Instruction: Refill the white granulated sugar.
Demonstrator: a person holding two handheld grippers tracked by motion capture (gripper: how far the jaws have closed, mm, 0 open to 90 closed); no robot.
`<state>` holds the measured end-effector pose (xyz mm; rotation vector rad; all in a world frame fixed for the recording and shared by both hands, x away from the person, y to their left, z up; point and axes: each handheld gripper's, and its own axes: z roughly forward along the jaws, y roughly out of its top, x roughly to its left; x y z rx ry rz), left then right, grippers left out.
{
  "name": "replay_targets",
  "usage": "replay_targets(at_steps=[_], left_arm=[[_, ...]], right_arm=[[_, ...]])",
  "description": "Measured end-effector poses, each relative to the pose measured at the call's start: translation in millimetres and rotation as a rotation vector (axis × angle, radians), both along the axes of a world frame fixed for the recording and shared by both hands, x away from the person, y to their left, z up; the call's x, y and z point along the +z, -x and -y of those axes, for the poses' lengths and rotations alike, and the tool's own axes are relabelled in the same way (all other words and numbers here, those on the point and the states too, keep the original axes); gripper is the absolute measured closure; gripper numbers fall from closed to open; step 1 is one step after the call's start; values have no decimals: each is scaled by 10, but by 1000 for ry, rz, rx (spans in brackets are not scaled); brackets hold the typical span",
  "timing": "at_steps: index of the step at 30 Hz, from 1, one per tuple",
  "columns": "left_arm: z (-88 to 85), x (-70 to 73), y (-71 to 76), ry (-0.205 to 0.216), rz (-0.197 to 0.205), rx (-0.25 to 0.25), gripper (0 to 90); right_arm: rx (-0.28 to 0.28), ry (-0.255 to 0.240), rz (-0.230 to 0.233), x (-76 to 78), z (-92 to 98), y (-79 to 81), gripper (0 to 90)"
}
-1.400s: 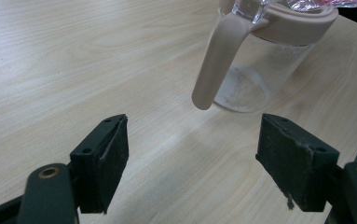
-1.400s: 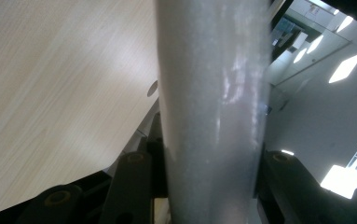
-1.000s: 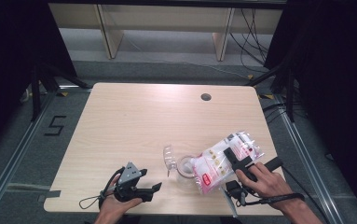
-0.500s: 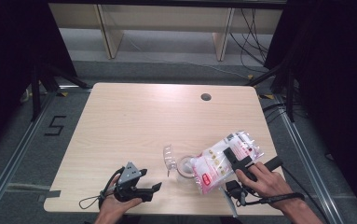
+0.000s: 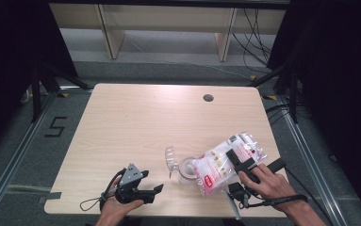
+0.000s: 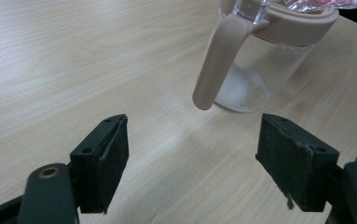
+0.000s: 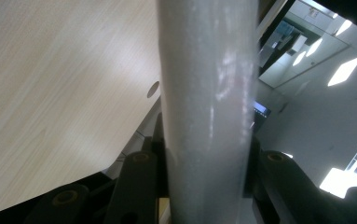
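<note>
Pale wood grain runs across the table [image 5: 135, 127] where I hold both tools at the near edge. My right gripper [image 5: 240, 162] pinches a clear plastic bag [image 5: 225, 162] printed in pink and white, its jaws clamped on either side of the pouch; from the right gripper view the bag [image 7: 209, 107] rises as a grey, glossy column between the black jaws, with the table's cable hole [image 7: 153, 89] to its left. I keep the bag tilted so its lower end sits over the mouth of a small clear jar [image 5: 186, 170], which stands just left of it, near the table's near edge. In the left gripper view the jar [image 6: 255, 70] shows a beige rim and a beige handle hanging down its side, with a little white powder at the bottom. My left gripper [image 5: 143, 193] rests on the table near the jar's left, jaws spread wide and holding nothing.
</note>
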<state>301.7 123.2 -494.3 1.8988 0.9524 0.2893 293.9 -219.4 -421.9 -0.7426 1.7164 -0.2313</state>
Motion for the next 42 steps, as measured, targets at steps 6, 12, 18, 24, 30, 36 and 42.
replay_targets(at_steps=[6, 12, 18, 24, 30, 36, 42], left_arm=[[-5, 1, -6, -6, 6, -12, 246], [0, -2, -4, -3, 0, -7, 247], [-4, 0, -7, -8, 6, -13, 247], [-4, -2, -8, -3, 8, -13, 247], [-6, 0, -7, -5, 9, -13, 246], [0, -4, -5, 5, 4, -4, 247], [-1, -1, -3, 2, 1, -6, 247]], right_arm=[[3, 1, 2, 0, -5, 0, 701], [7, 2, 3, -1, -6, 0, 704], [1, -12, 4, -12, -3, 4, 707], [2, 12, 9, 6, -8, 9, 711], [8, -4, 11, 3, -11, 8, 714], [9, -4, 11, 7, -12, 7, 719], [8, -5, 9, 4, -9, 6, 724]])
